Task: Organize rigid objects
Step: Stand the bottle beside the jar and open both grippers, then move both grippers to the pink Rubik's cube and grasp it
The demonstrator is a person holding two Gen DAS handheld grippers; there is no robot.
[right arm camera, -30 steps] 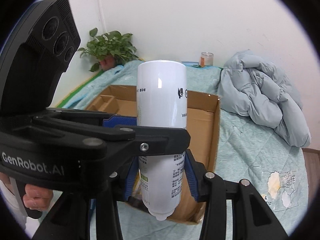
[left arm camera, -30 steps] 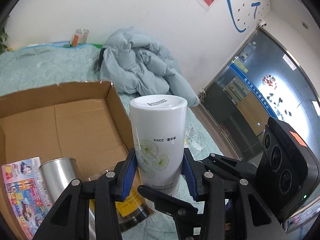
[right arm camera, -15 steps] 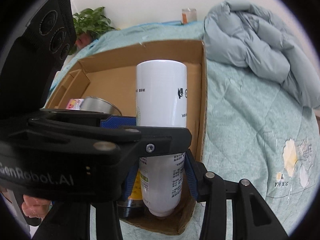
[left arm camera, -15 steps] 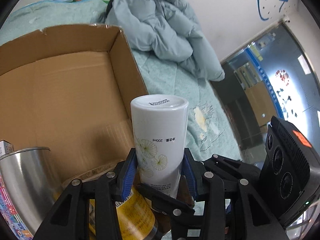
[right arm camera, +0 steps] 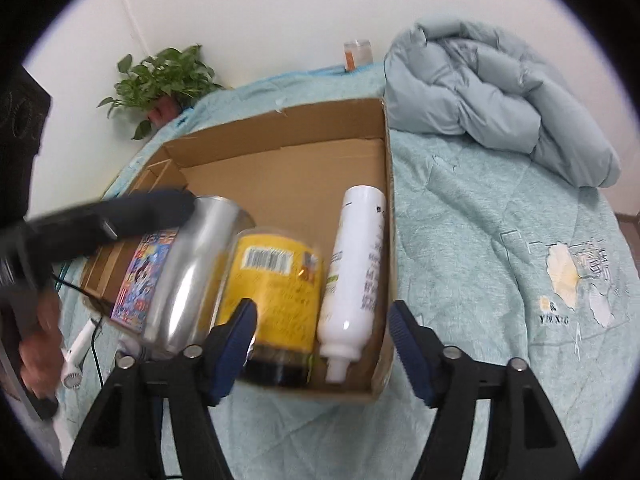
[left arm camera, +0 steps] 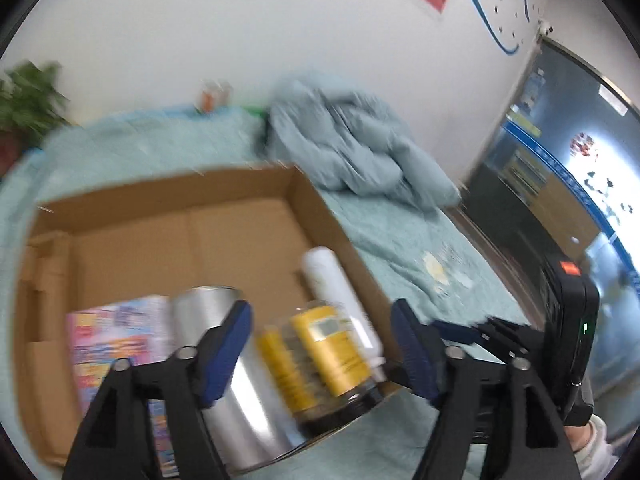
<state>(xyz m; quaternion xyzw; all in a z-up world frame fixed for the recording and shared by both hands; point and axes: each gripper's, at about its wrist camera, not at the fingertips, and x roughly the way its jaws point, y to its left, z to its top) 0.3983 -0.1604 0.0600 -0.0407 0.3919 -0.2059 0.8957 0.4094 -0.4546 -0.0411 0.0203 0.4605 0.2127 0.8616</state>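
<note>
Both grippers tilt downward, blue-padded jaws spread wide with nothing pressed between them. The left gripper (left arm camera: 320, 346) has just been opening its jaws, and so has the right gripper (right arm camera: 322, 346). In the right wrist view, a blurred hand (right arm camera: 38, 354) grips the left gripper's handle.

cardboard box (right arm camera: 280, 168) matt | steel cup (right arm camera: 188, 276) shiny metal | white bottle (right arm camera: 356, 264) glossy plastic | quilt (right arm camera: 500, 240) cloth

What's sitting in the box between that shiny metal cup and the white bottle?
A yellow-labelled jar, lying between the metal cup and the white bottle; the right wrist view shows it best.
</note>
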